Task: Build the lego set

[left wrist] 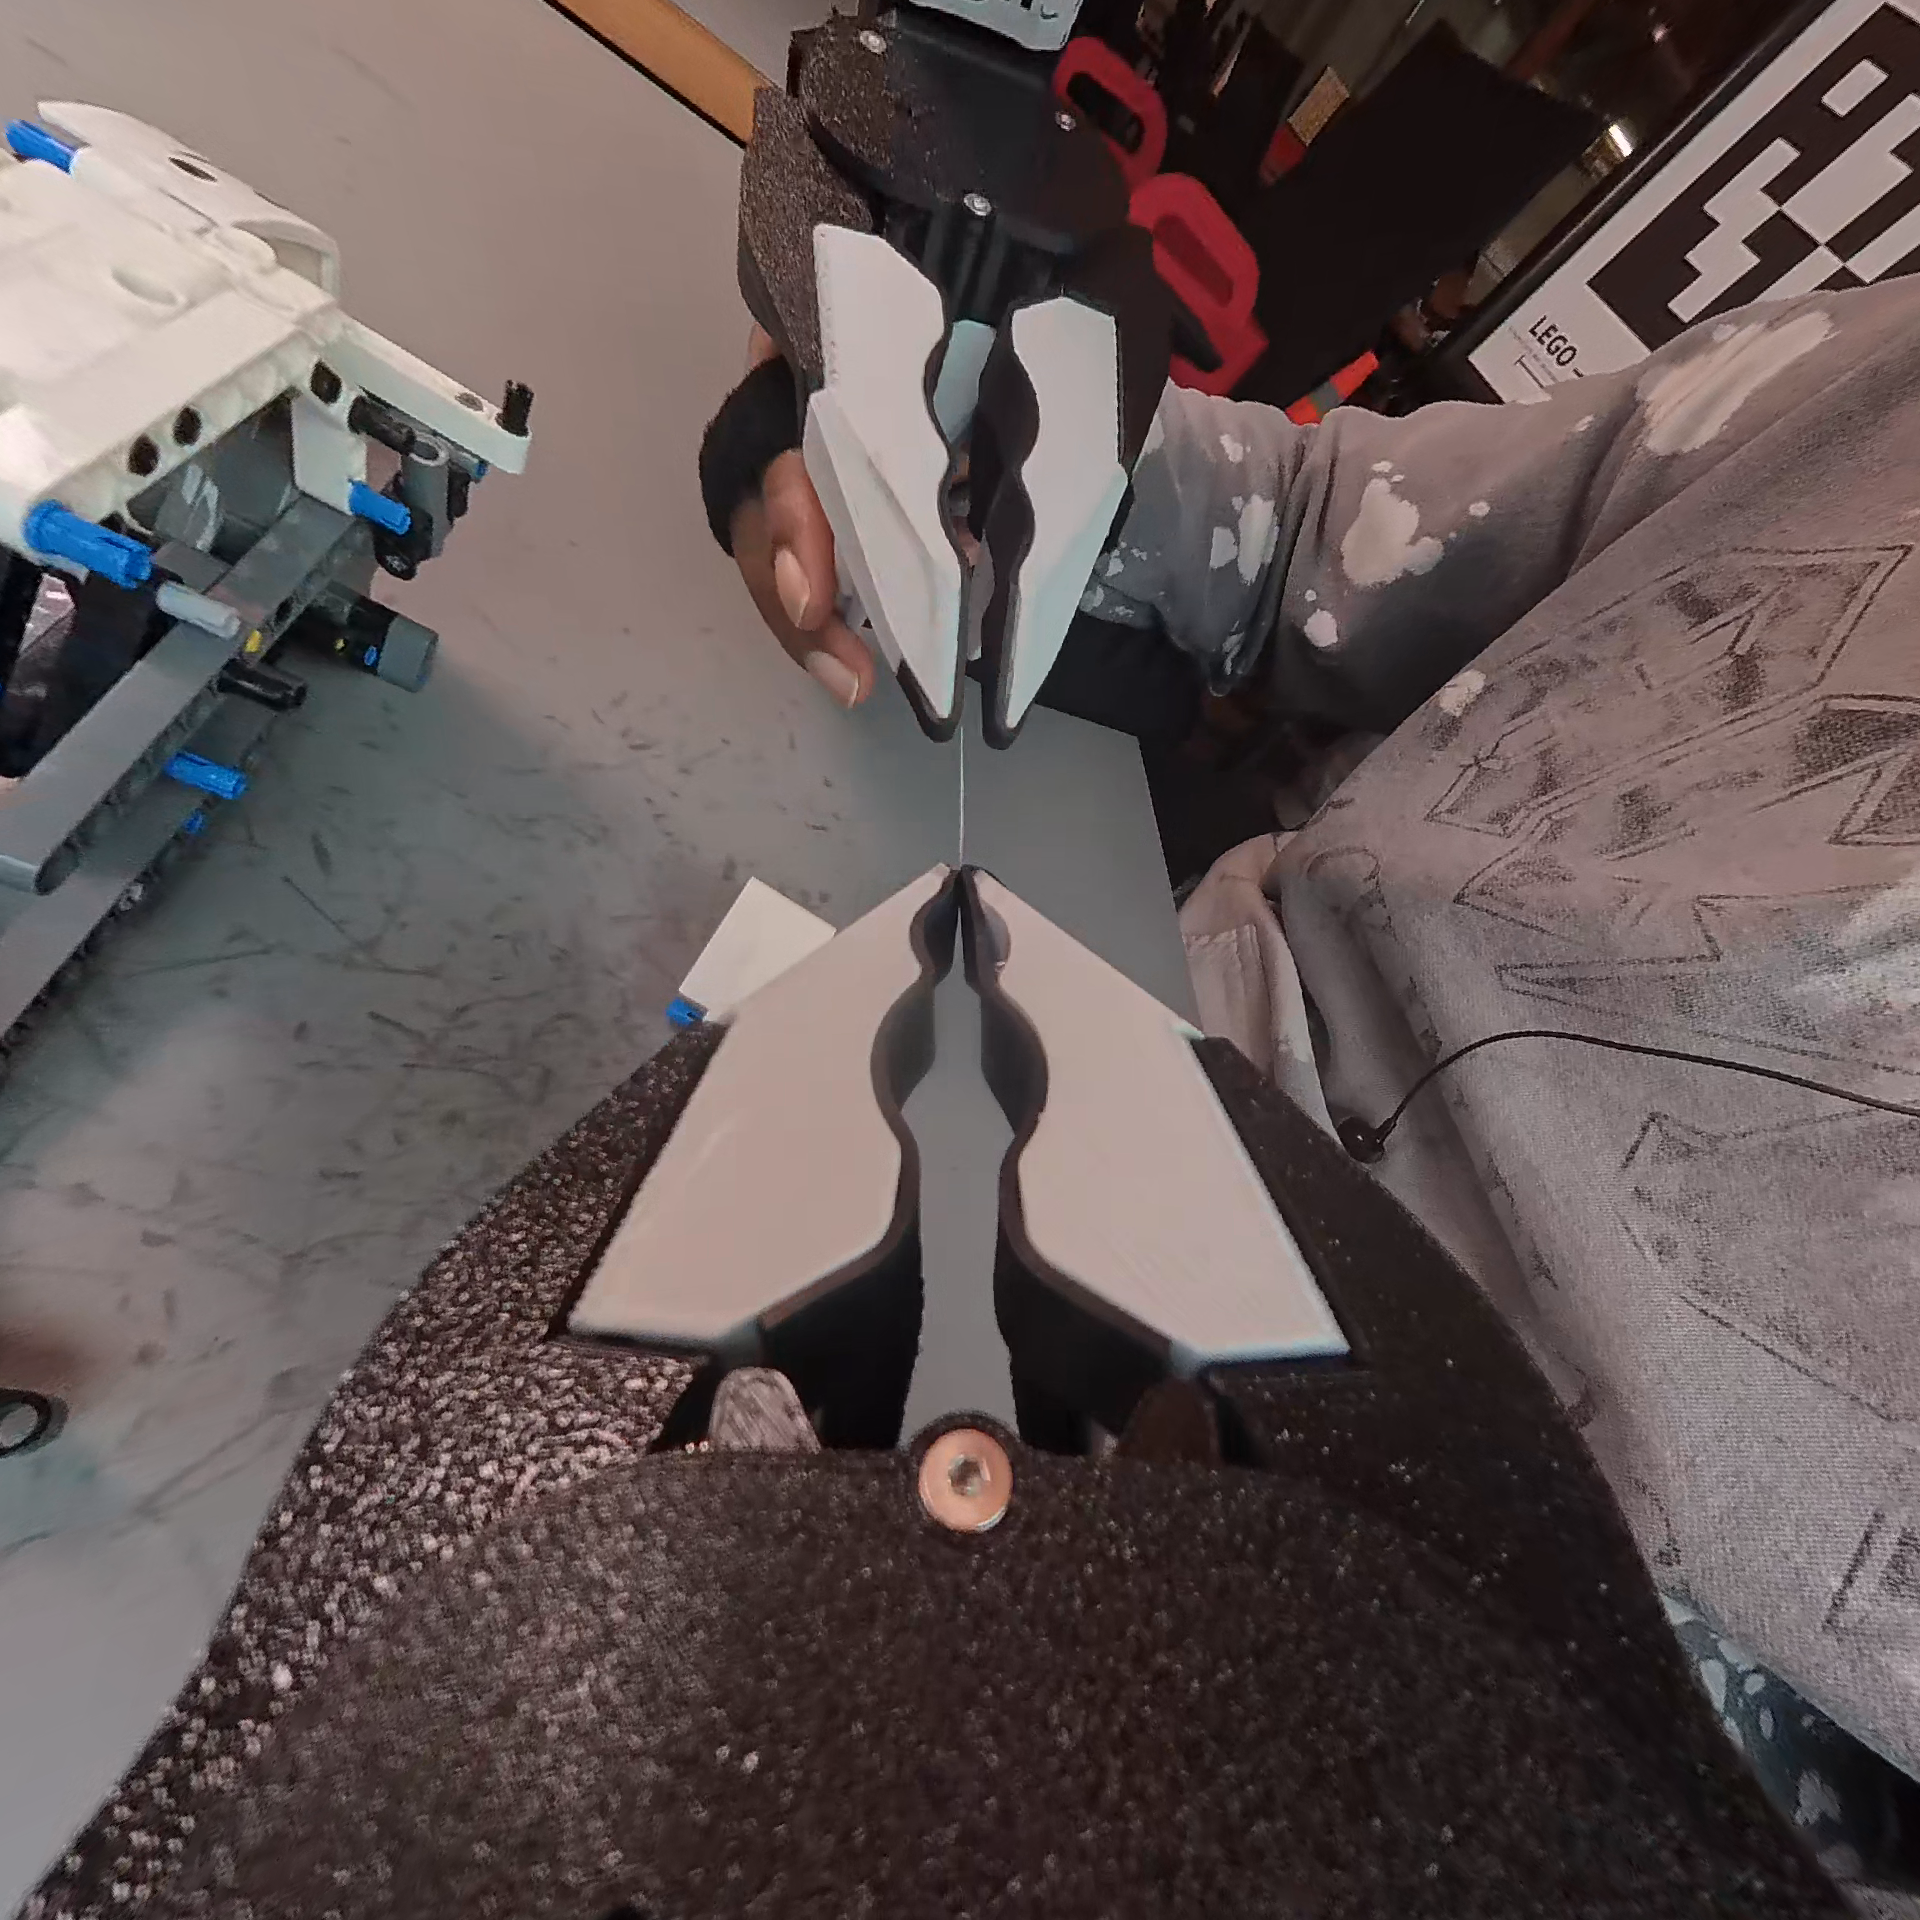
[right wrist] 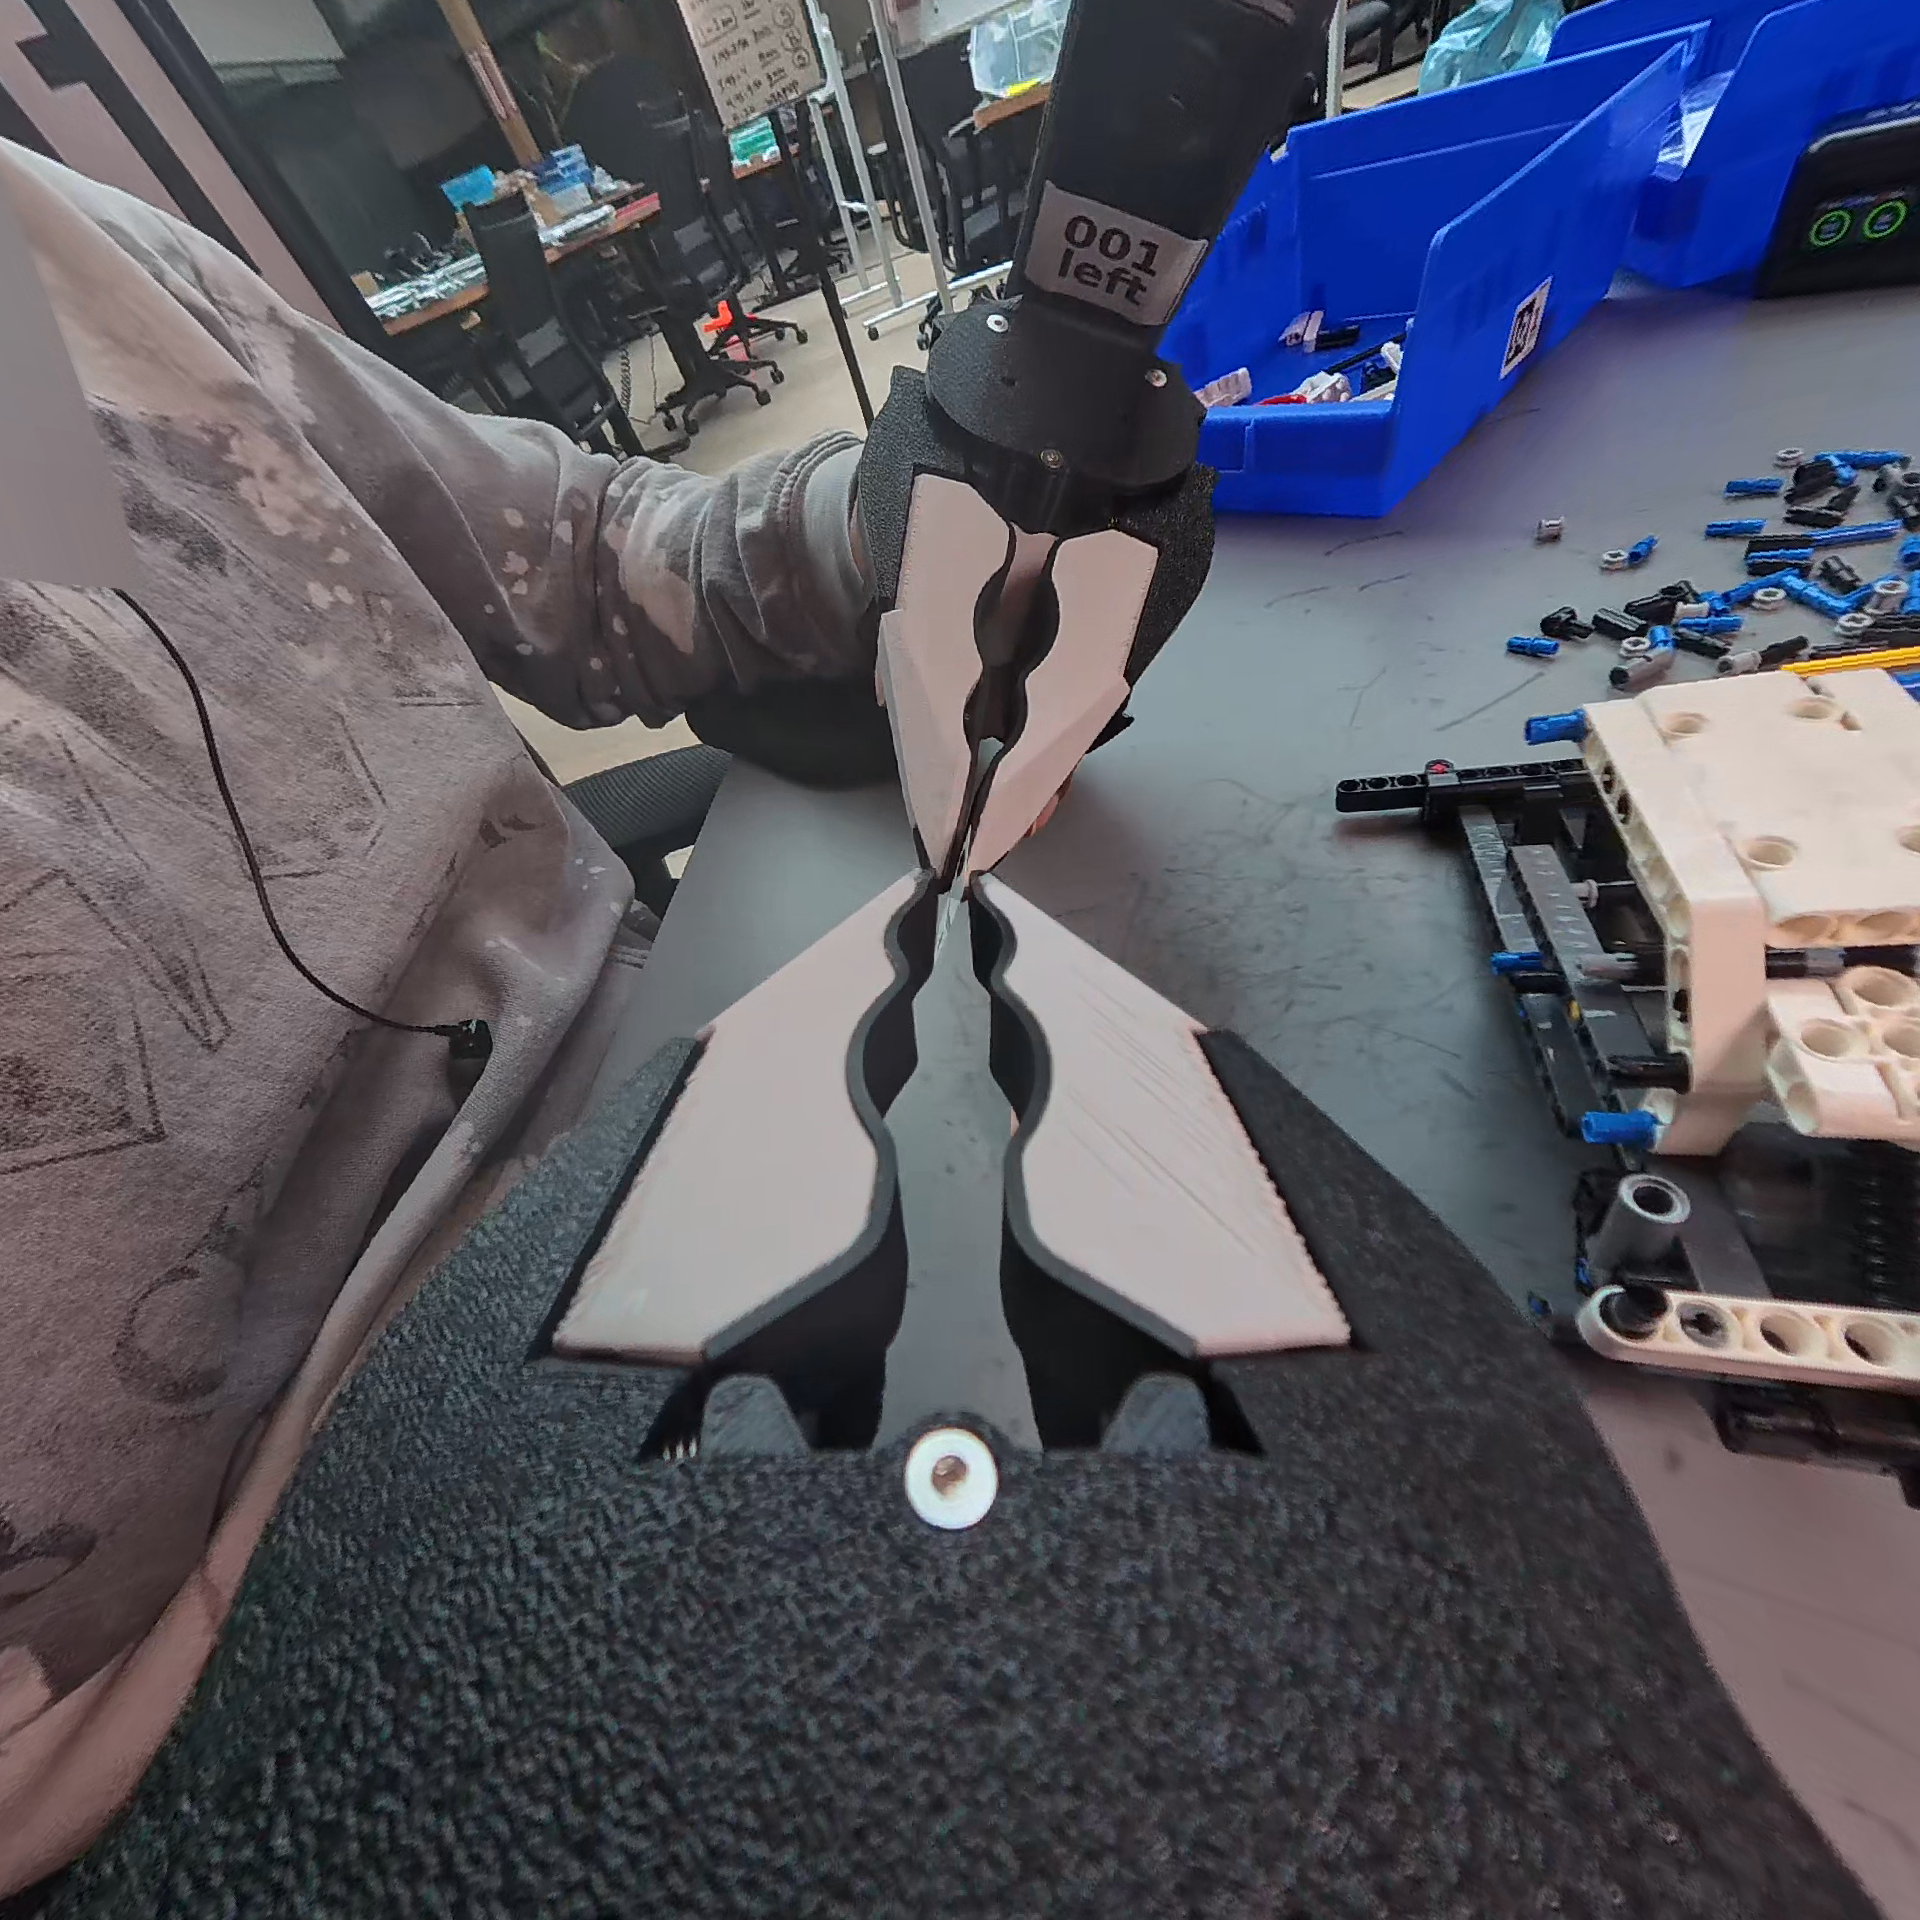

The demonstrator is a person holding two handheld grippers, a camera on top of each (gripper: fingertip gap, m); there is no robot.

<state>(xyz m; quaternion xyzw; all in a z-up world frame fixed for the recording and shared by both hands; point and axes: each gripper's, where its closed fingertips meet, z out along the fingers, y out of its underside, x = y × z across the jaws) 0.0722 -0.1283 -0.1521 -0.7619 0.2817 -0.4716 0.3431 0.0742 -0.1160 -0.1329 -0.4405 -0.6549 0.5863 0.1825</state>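
Note:
My left gripper (left wrist: 958, 878) is shut on a thin pale sheet (left wrist: 963, 800), which the left wrist view shows edge-on as a fine line. The sheet runs up to my right gripper (left wrist: 966, 732), which faces the left one tip to tip. In the right wrist view, my right gripper (right wrist: 948, 883) has its jaws a narrow gap apart around the sheet's end (right wrist: 948, 916), with the left gripper (right wrist: 951, 860) just beyond. The half-built white and grey lego model (left wrist: 156, 416) stands on the grey table to the side (right wrist: 1766, 935).
A person in a grey sweatshirt (right wrist: 208, 831) sits close at the table edge. Loose blue and black pins (right wrist: 1787, 582) lie beyond the model. Blue bins (right wrist: 1455, 312) stand behind them. A white flat piece (left wrist: 758, 945) with a blue pin (left wrist: 686, 1010) lies by the left gripper. Both grippers' tips are close together, under 4 cm apart. The white flat piece (left wrist: 758, 945) sits 6 cm or so from the ends of my left fingers.

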